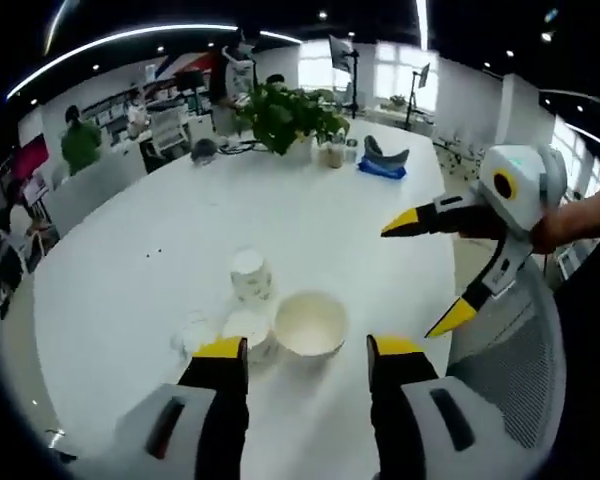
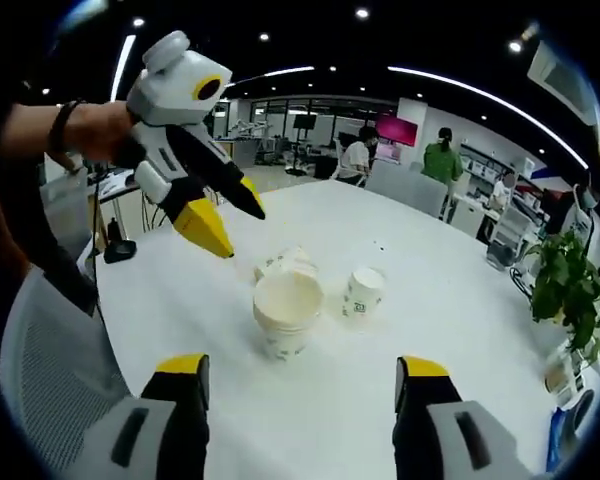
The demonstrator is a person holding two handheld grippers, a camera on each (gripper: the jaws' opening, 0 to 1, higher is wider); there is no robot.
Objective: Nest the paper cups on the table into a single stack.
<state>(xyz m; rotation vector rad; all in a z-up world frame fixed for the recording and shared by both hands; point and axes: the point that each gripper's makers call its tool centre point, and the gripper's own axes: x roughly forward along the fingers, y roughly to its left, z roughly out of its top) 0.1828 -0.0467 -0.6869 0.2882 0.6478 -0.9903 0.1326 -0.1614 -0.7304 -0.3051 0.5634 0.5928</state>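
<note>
Several white paper cups stand close together on the round white table (image 1: 130,260). In the left gripper view, a wide open-mouthed cup (image 1: 310,322) sits just beyond my left gripper (image 1: 308,350), which is open and holds nothing. A smaller cup (image 1: 248,330) touches its left side and another cup (image 1: 250,275) stands behind. My right gripper (image 1: 425,275) hovers open to the right. In the right gripper view, the open-mouthed cup (image 2: 285,310) is ahead of my open right gripper (image 2: 302,367). One cup (image 2: 363,290) stands apart and another (image 2: 285,262) sits behind. The left gripper (image 2: 235,228) hangs open above them.
A potted plant (image 1: 285,115) and a blue object (image 1: 382,165) stand at the table's far side. A grey mesh chair (image 1: 520,360) sits at the near edge. People sit at desks (image 2: 440,165) in the background. A hand (image 2: 90,130) holds the left gripper.
</note>
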